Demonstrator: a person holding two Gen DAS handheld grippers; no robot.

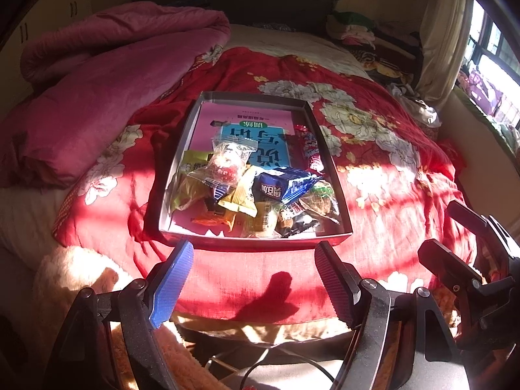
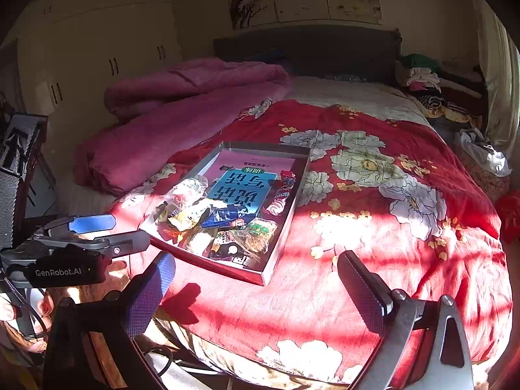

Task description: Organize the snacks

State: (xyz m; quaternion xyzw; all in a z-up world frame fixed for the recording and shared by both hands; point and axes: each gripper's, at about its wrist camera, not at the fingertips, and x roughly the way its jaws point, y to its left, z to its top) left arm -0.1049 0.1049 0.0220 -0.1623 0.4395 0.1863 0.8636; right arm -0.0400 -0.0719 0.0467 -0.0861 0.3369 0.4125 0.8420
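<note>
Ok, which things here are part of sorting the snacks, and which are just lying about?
Job:
- shallow box
- snack packets piled at its near end
- red stick packet by its right wall

Lying about:
- pink quilt
- floral red cover
- clothes heap

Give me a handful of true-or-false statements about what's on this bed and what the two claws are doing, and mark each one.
1. The snacks lie piled in a shallow tray on a red flowered quilt. True.
2. The left claw is clamped on a snack packet. False: its fingers stand apart with nothing between them, short of the tray.
3. A blue packet lies among the snacks. True.
4. The right claw is reaching inside the tray. False: it is open and empty, over the quilt in front of the tray.
5. A pink blanket is bunched up beside the quilt. True.
6. The tray sits on a wooden table. False: it sits on the bed.
</note>
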